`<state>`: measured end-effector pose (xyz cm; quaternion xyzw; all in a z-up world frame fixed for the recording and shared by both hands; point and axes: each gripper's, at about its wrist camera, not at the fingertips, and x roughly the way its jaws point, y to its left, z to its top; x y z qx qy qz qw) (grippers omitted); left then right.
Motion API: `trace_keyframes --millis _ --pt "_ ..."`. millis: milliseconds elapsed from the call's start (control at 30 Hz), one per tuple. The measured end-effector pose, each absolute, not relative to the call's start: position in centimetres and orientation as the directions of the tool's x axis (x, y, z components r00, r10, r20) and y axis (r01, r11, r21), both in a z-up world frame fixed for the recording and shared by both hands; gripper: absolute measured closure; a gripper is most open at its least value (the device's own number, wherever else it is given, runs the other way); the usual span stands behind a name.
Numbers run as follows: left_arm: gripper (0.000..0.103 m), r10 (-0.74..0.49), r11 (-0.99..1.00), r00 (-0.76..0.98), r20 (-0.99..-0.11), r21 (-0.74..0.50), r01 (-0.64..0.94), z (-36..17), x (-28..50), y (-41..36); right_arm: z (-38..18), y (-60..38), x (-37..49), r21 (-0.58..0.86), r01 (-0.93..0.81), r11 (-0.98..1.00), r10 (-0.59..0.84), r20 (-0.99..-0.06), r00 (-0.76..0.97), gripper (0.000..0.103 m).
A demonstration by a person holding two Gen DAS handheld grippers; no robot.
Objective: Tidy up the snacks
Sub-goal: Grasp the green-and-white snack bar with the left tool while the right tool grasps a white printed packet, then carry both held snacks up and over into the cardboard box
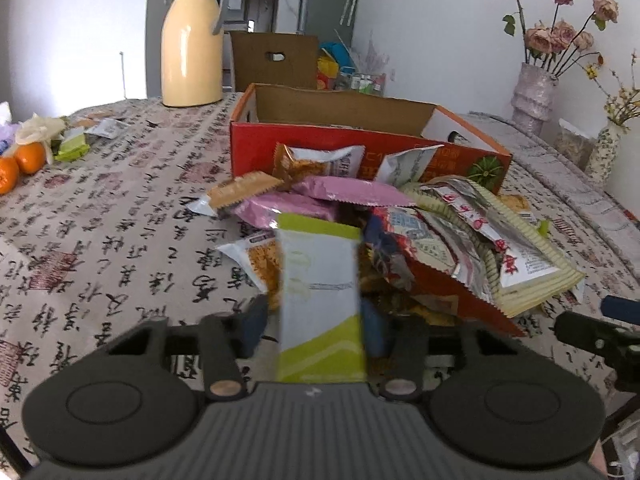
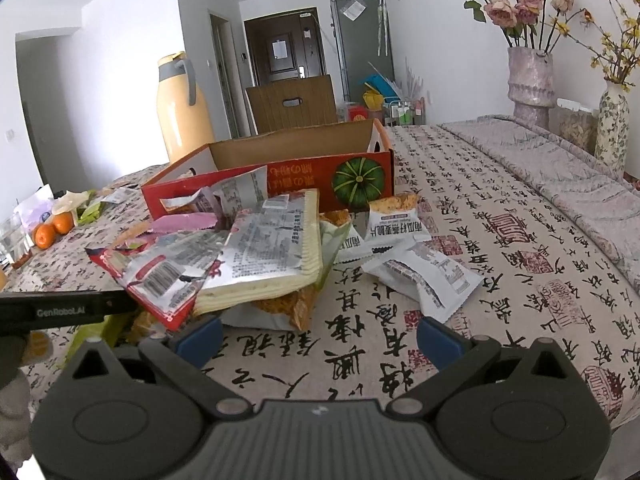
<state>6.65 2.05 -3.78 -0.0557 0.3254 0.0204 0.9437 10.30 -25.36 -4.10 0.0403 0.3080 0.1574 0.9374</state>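
The white-and-green snack packet (image 1: pixel 320 300) stands upright, clamped between the closed pads of the left tongs (image 1: pixel 316 328), at the near edge of the snack pile (image 1: pixel 400 232) on the worktop (image 1: pixel 120 220). Just behind the pile sits the open red cardboard box (image 1: pixel 360 148), which I judge the likely destination, so the packet should be lifted clear of its loose neighbours and carried over the near wall before release. The right tongs (image 2: pixel 318 338) hang wide open and empty above bare cloth, near the white packets (image 2: pixel 420 272).
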Motion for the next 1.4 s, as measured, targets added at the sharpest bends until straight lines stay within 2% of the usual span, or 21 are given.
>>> trace_keyframes --millis 433,800,867,1067,1200,1400 --pt "0.065 0.007 0.994 0.817 -0.577 -0.084 -0.067 -2.2 5.3 2.0 -4.0 -25.3 10.3 0.174 -0.275 0.946 0.325 -0.558 0.763 0.0" --pt "0.065 0.032 0.993 0.859 -0.511 -0.079 -0.085 1.0 5.7 3.0 -1.2 -23.5 12.2 0.121 -0.314 0.942 0.333 -0.466 0.82 0.003" --pt "0.065 0.036 0.993 0.861 -0.508 -0.079 -0.088 1.3 6.2 3.1 -0.9 -22.5 13.2 0.096 -0.327 0.94 0.333 -0.466 0.82 0.012" --pt "0.065 0.034 0.994 0.863 -0.504 -0.075 -0.083 1.8 7.2 3.4 -1.2 -20.0 16.1 0.061 -0.363 0.93 0.341 -0.515 0.786 0.03" --pt "0.065 0.029 0.994 0.864 -0.503 -0.078 -0.079 1.9 7.7 3.5 -2.2 -19.1 17.3 0.041 -0.367 0.929 0.324 -0.566 0.758 0.032" --pt "0.065 0.021 0.994 0.86 -0.51 -0.083 -0.074 1.8 8.1 3.7 -3.2 -18.9 17.8 0.03 -0.385 0.922 0.323 -0.607 0.726 0.04"
